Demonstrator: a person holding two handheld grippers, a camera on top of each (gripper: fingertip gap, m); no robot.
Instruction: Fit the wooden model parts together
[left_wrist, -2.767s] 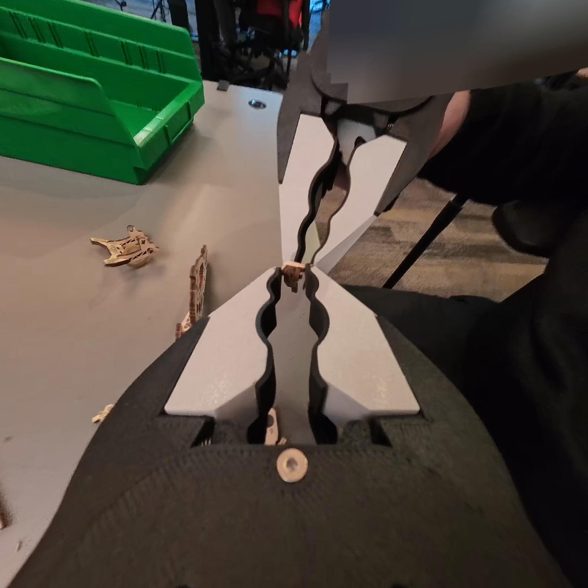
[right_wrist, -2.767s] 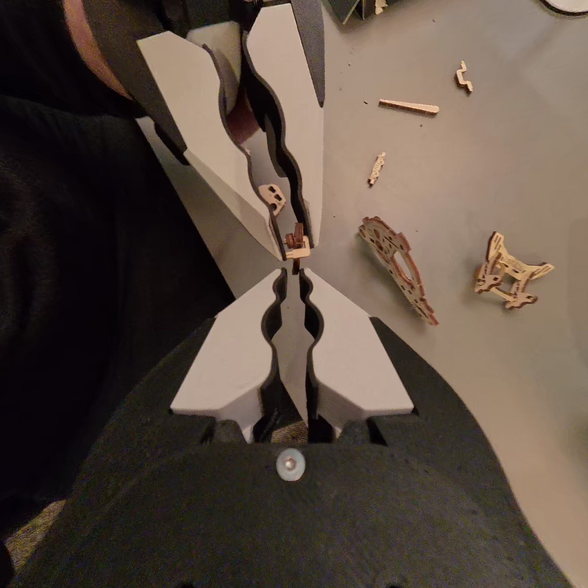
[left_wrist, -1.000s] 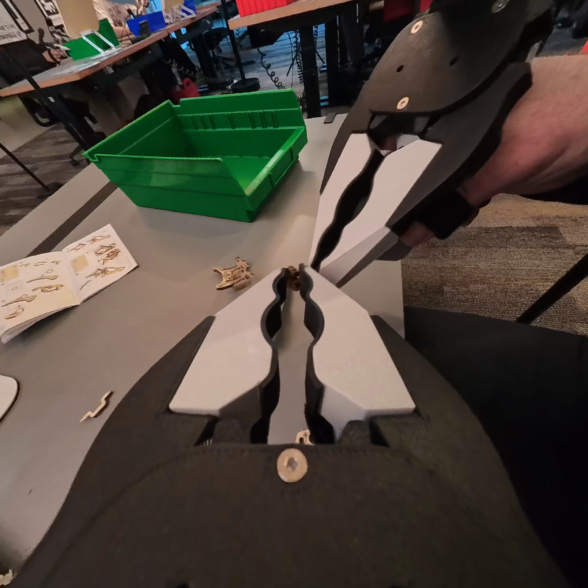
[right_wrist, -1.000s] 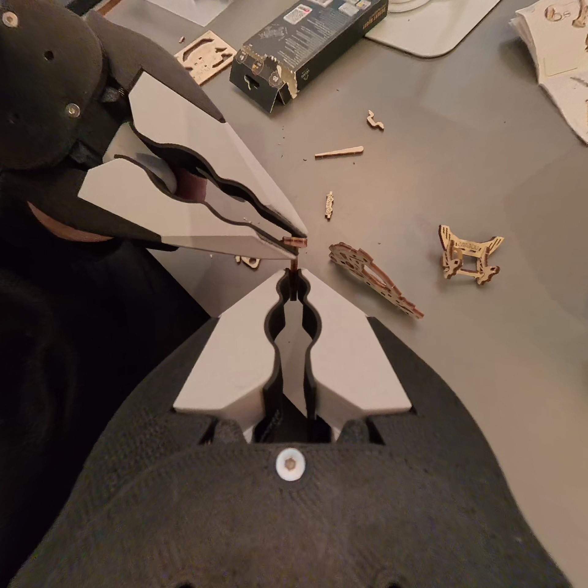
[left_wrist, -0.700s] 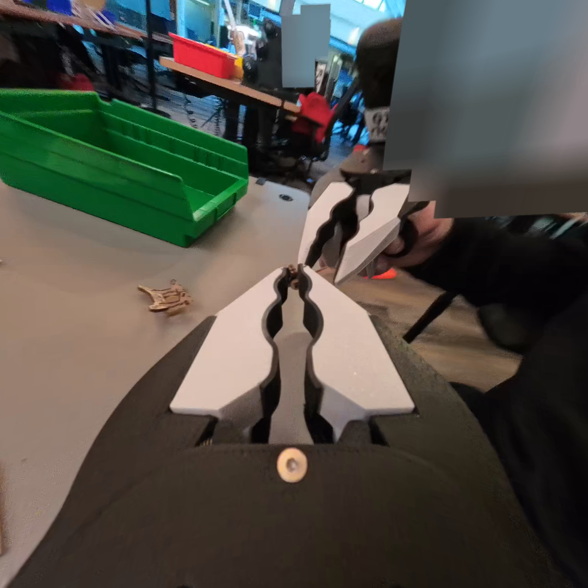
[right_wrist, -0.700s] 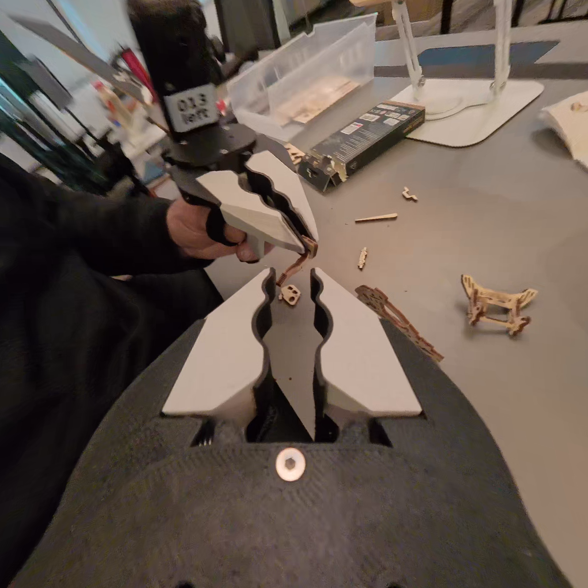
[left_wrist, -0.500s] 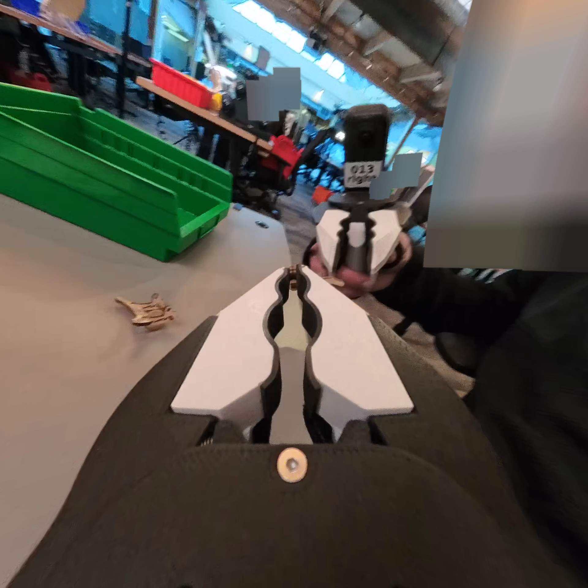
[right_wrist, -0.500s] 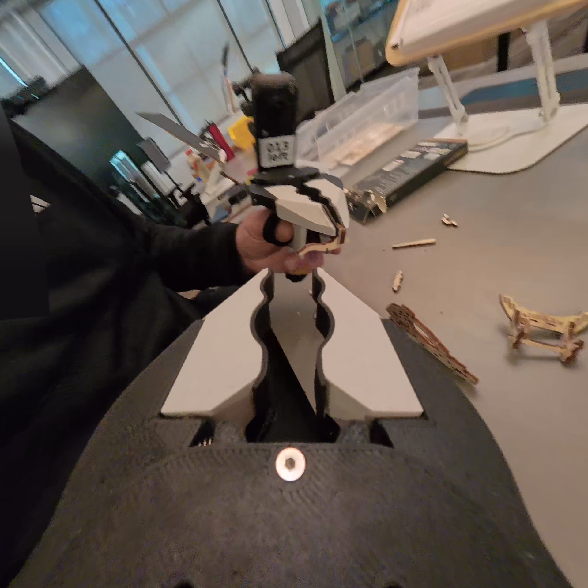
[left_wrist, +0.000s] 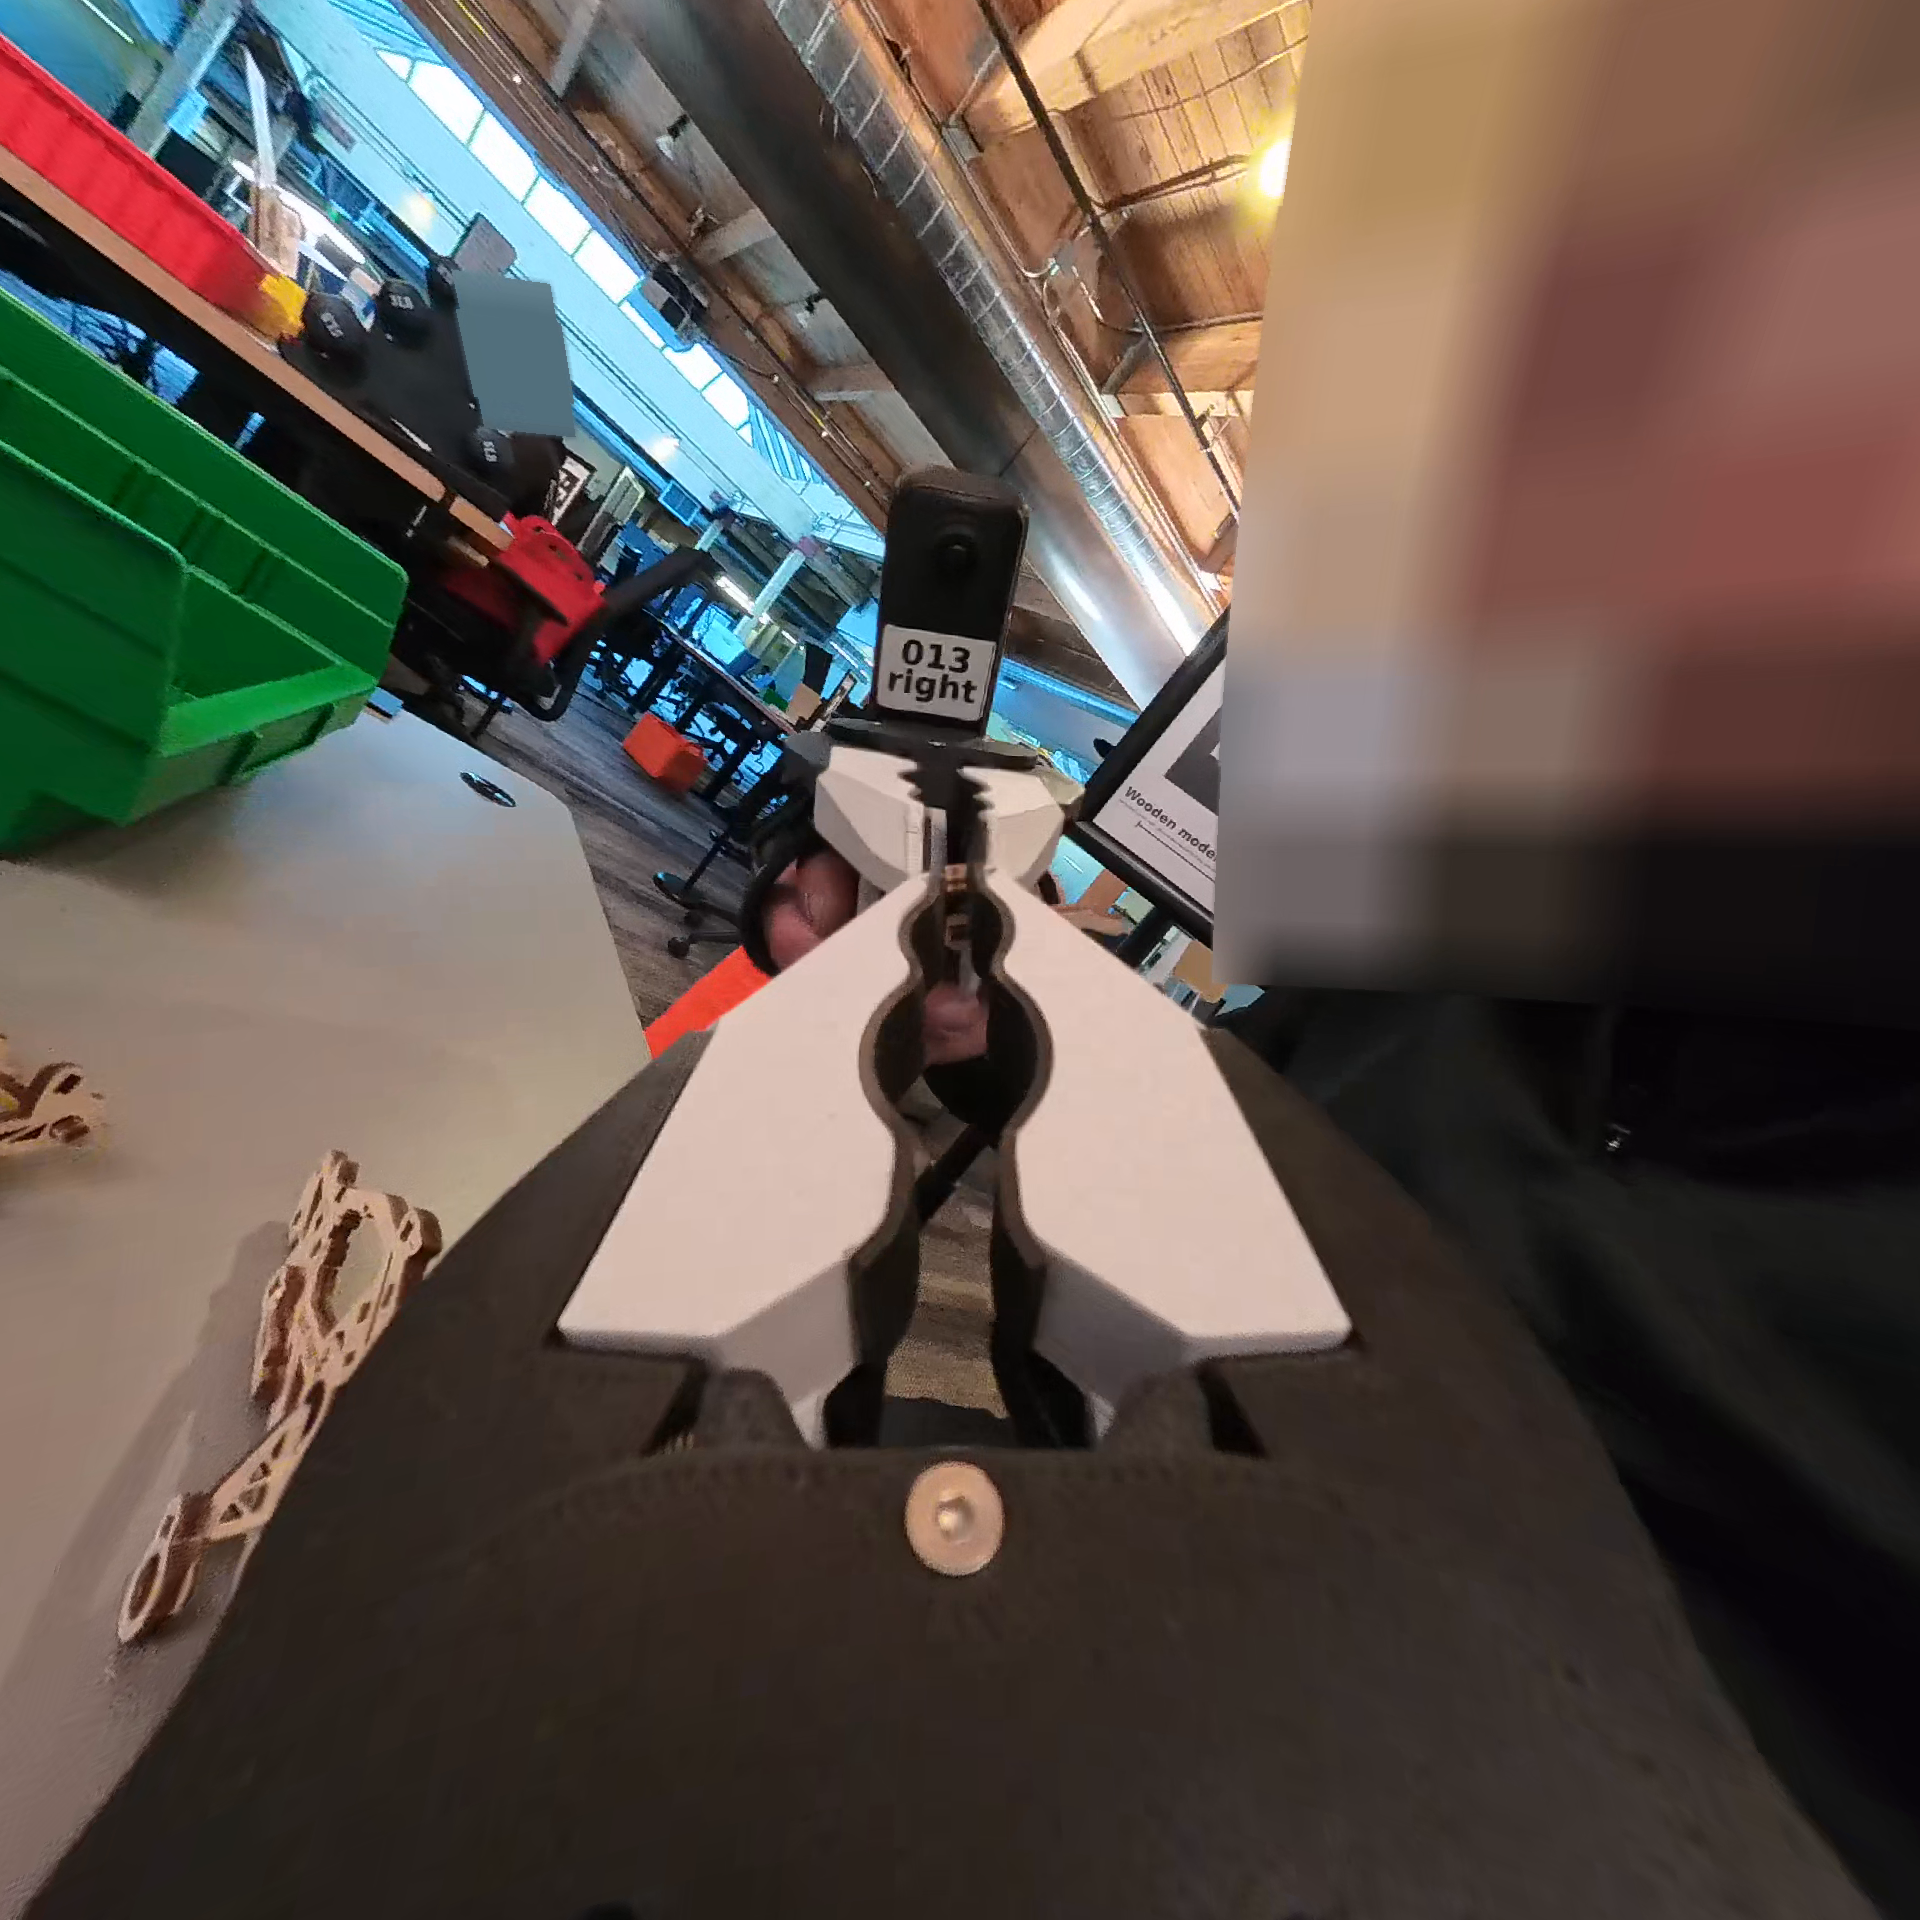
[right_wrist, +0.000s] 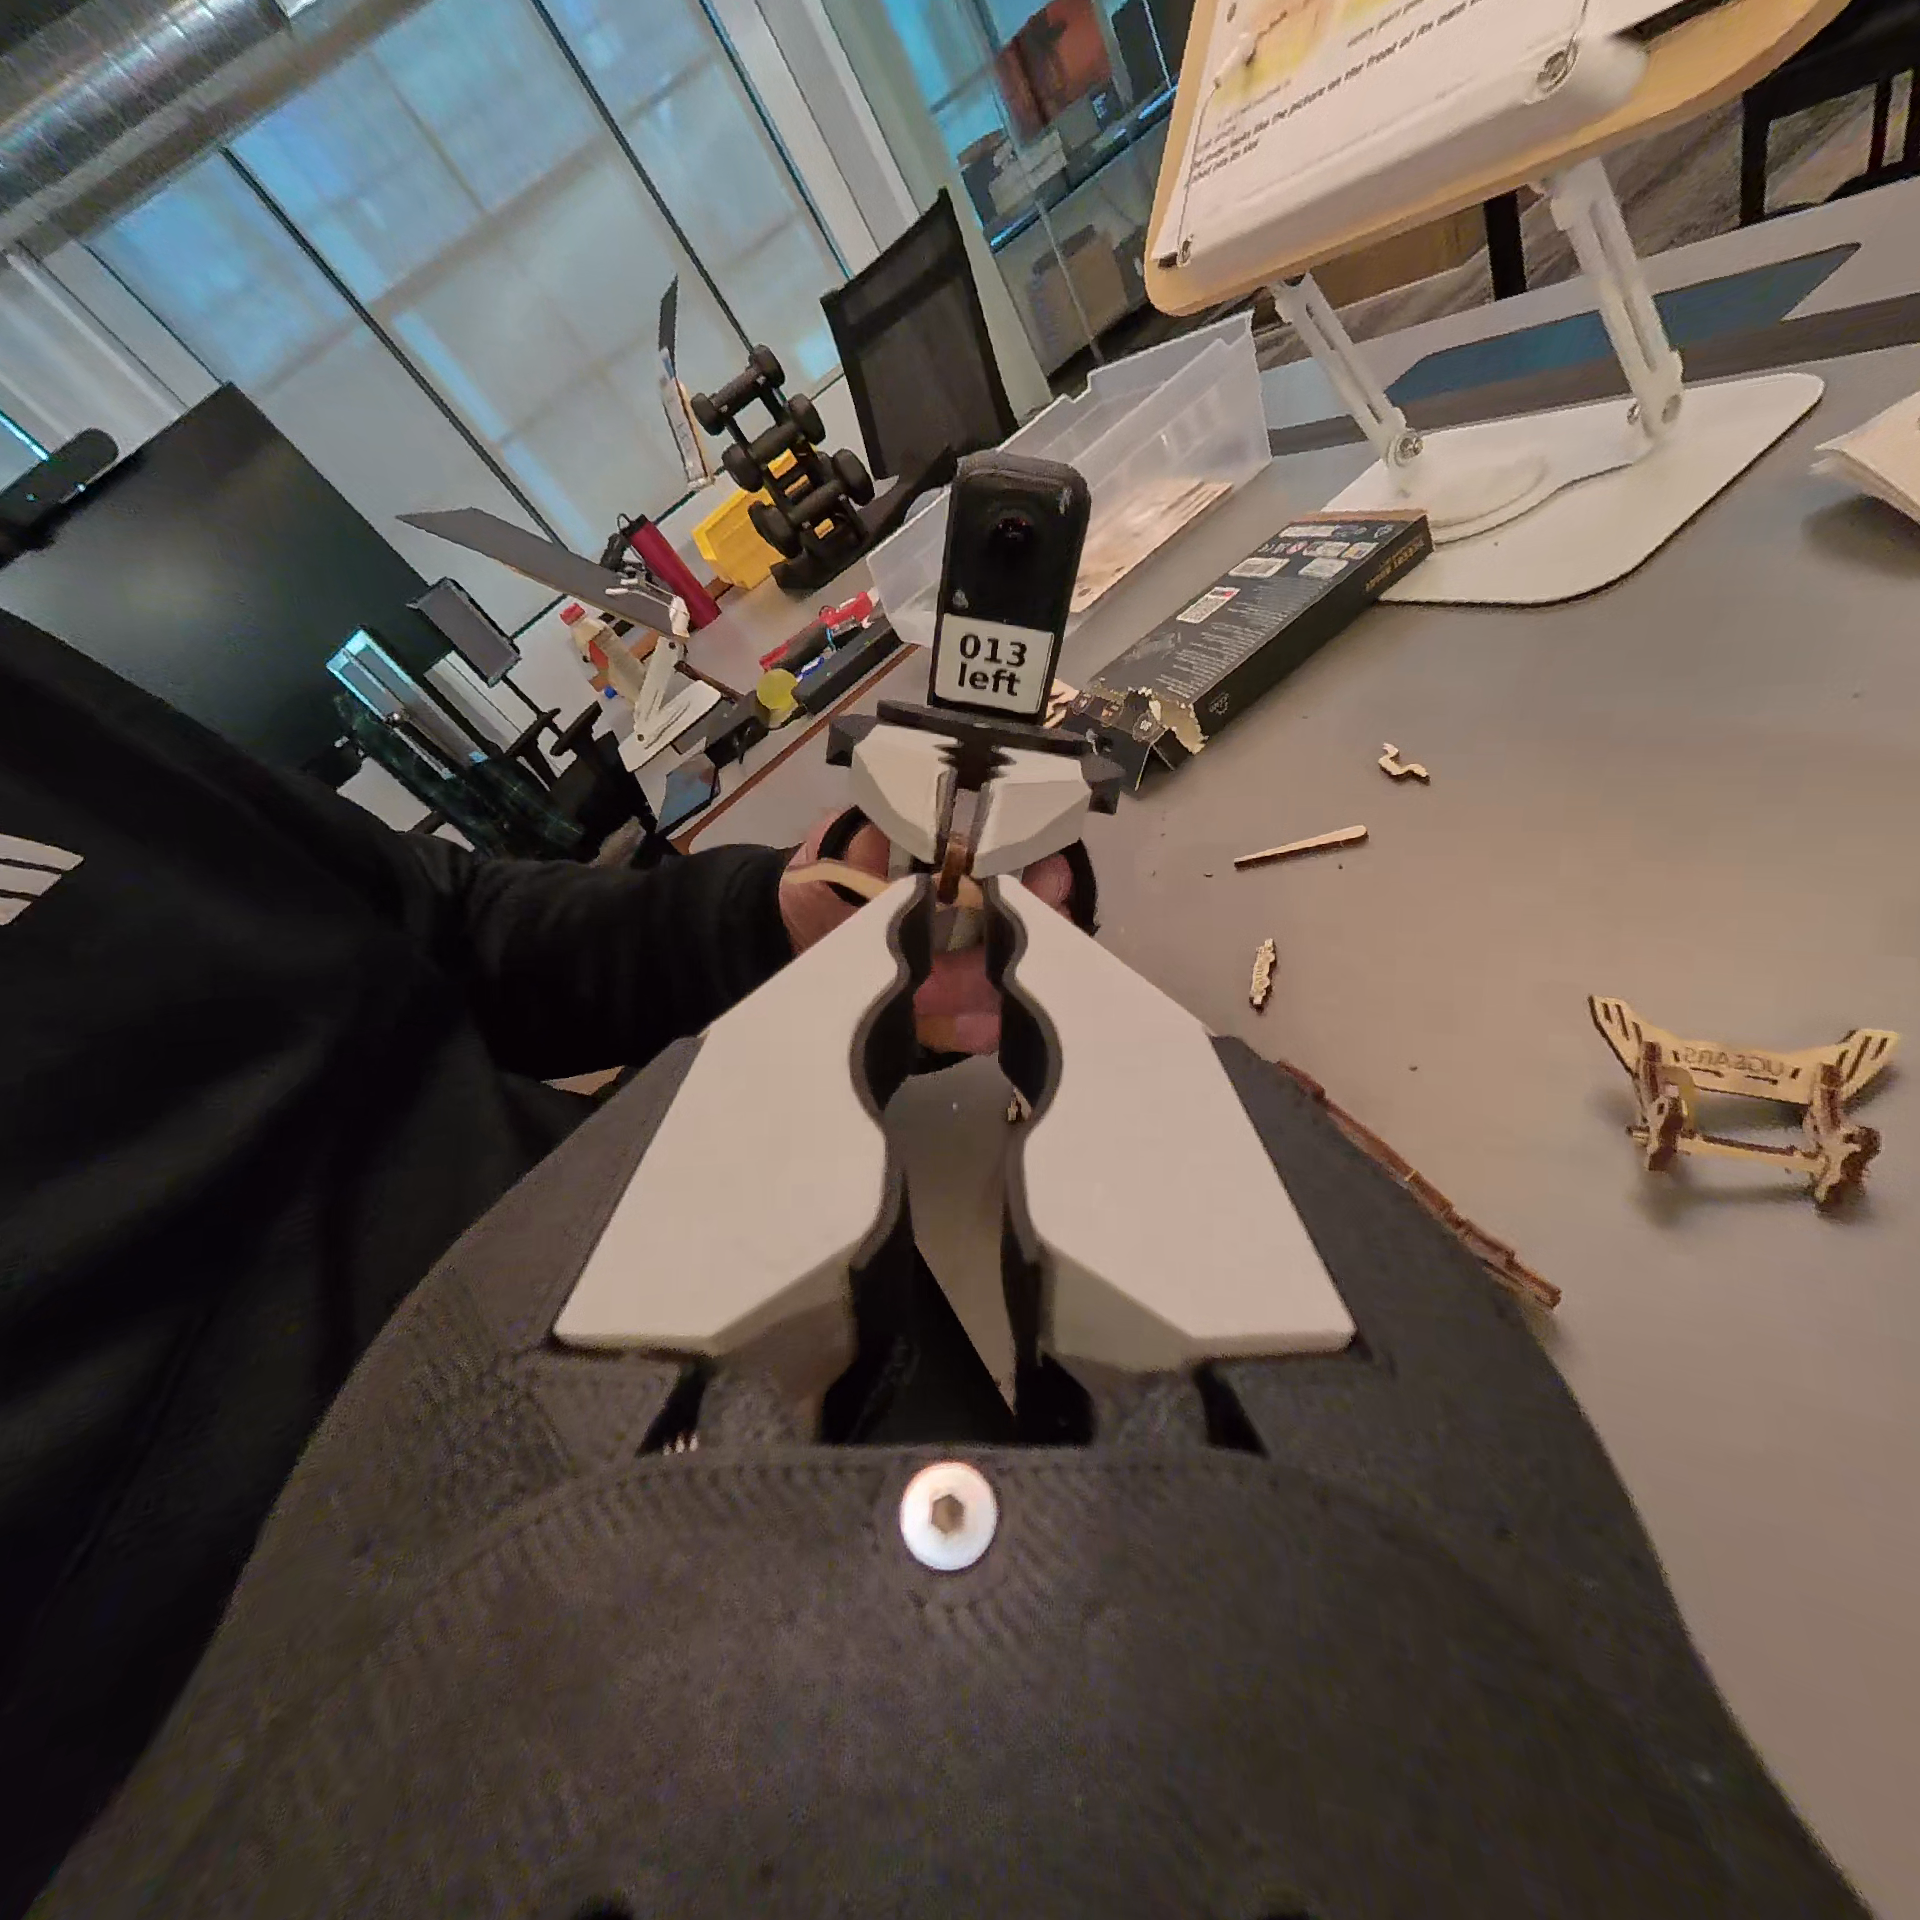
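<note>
left wrist view: the left hand-held gripper (left_wrist: 954, 883) at frame centre pinches a small wooden part (left_wrist: 953, 881), tip to tip with the right hand-held gripper (left_wrist: 948, 844); a green bin (left_wrist: 156, 613) sits at the left edge. right wrist view: the right hand-held gripper (right_wrist: 951, 891) is nearly closed, grip uncertain; a wooden frame piece (right_wrist: 1745, 1112) stands on the counter (right_wrist: 1558, 935) at right.
</note>
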